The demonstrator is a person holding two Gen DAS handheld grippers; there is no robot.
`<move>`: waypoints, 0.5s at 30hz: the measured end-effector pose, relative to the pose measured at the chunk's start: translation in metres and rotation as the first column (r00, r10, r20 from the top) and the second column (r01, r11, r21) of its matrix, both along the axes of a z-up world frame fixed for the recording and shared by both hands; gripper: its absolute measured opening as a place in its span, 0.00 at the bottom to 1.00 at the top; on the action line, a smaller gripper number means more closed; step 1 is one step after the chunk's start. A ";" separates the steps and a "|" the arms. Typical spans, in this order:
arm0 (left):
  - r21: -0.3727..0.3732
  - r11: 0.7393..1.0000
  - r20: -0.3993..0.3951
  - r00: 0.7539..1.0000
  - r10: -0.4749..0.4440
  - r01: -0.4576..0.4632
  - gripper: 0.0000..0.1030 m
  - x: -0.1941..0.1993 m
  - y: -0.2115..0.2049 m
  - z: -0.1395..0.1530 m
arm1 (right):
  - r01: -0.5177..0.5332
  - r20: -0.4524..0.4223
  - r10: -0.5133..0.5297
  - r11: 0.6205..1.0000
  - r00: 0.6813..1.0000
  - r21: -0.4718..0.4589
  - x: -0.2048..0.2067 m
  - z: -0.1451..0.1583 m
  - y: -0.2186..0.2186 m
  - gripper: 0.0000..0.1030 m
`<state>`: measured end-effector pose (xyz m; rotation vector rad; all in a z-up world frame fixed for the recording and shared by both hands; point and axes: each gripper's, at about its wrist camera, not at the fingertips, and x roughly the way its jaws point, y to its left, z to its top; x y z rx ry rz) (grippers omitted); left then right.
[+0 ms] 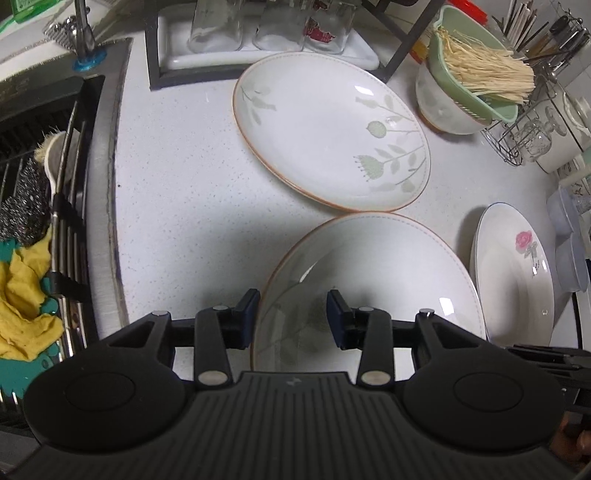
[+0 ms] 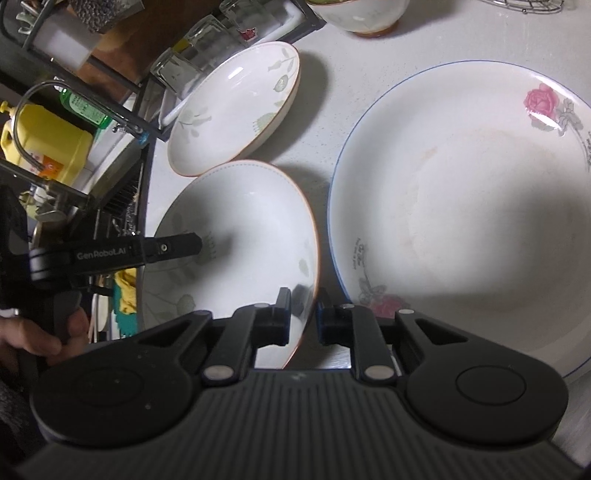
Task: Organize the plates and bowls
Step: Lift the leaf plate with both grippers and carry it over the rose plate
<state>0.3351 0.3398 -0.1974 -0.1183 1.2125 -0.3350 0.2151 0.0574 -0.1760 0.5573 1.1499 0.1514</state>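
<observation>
A deep white plate with a leaf pattern and brown rim (image 1: pixel 388 280) (image 2: pixel 236 229) lies closest to me on the pale counter. My left gripper (image 1: pixel 293 317) is shut on its left wall, one pad outside the rim and one inside; its finger (image 2: pixel 170 249) shows over the plate in the right wrist view. My right gripper (image 2: pixel 303 314) is shut on the opposite rim. A matching leaf plate (image 1: pixel 332 129) (image 2: pixel 236 110) lies just beyond, rims nearly touching. A larger rose-patterned plate with a blue rim (image 1: pixel 517 280) (image 2: pixel 461 221) sits to the right.
A white bowl (image 1: pixel 447 107) (image 2: pixel 369 18) holds a green strainer of pale straws. Upturned glasses (image 1: pixel 266 29) stand in a tray at the back. The sink (image 1: pixel 44 184) with scourer and yellow cloth is at left. A wire rack (image 1: pixel 524 140) stands at right.
</observation>
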 end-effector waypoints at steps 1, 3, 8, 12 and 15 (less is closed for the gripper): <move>0.002 1.000 0.001 1.000 0.002 -0.002 0.43 0.000 0.000 0.003 | -0.008 0.000 0.008 1.000 1.000 0.001 0.001 0.001 0.001 0.17; -0.002 1.000 -0.001 1.000 0.012 -0.012 0.43 0.000 0.002 0.008 | -0.020 0.003 0.020 1.000 1.000 0.008 0.003 0.005 0.001 0.17; -0.023 0.999 0.006 0.999 0.048 -0.047 0.43 -0.001 0.005 0.024 | -0.045 0.027 0.044 0.999 0.999 0.028 0.009 0.018 -0.003 0.17; -0.042 0.996 0.011 0.997 0.077 -0.077 0.43 -0.003 0.002 0.044 | -0.063 0.048 0.060 0.997 0.997 0.052 0.011 0.031 -0.011 0.17; -0.052 0.995 0.025 0.996 0.086 -0.085 0.43 -0.004 -0.010 0.060 | -0.074 0.074 0.071 0.996 0.995 0.049 0.012 0.044 -0.021 0.17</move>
